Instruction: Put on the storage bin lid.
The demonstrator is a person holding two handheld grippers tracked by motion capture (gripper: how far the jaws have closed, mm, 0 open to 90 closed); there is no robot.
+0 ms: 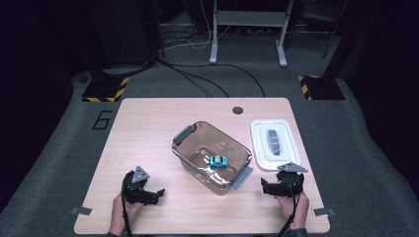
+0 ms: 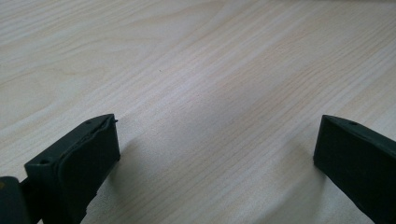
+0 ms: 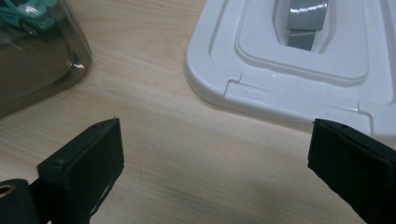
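Both jaws gape wide, empty; right gripper (image 1: 269,188) (near the bench's right edge) could nudge the lid (image 1: 274,144) overboard.

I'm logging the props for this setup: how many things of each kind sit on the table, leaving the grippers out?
Clear storage bin: 1
White lid, lying beside the bin: 1
Teal toy car, inside the bin: 1
Total: 3
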